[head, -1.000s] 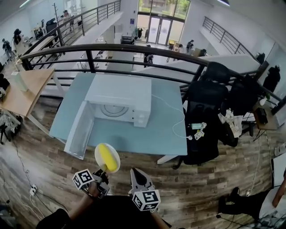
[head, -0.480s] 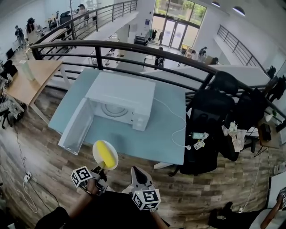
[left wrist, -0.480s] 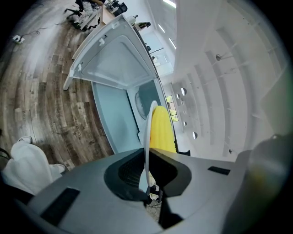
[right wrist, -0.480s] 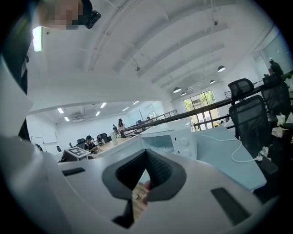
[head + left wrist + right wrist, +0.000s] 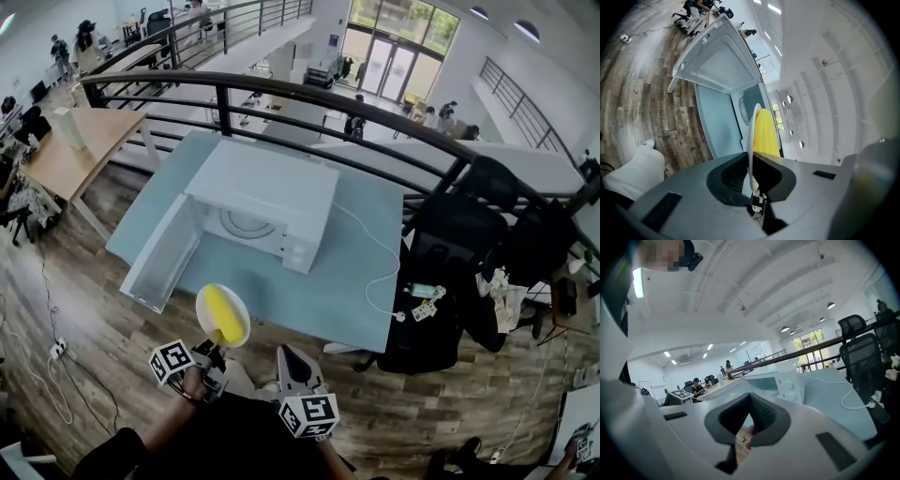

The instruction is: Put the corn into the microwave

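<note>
Ahead, a blue table (image 5: 272, 281) bears the microwave (image 5: 267, 192) on plank floor (image 5: 94, 319).

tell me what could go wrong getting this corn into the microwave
1. The left gripper pinches the plate only at its rim, and the corn lies loose on top, so a tilt could roll it off.
2. The microwave has its door swung open toward the person; the plate might clip it going in.

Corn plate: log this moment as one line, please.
left gripper: shut on plate rim | corn: lying on plate | microwave: on table, door open | right gripper: shut, empty
</note>
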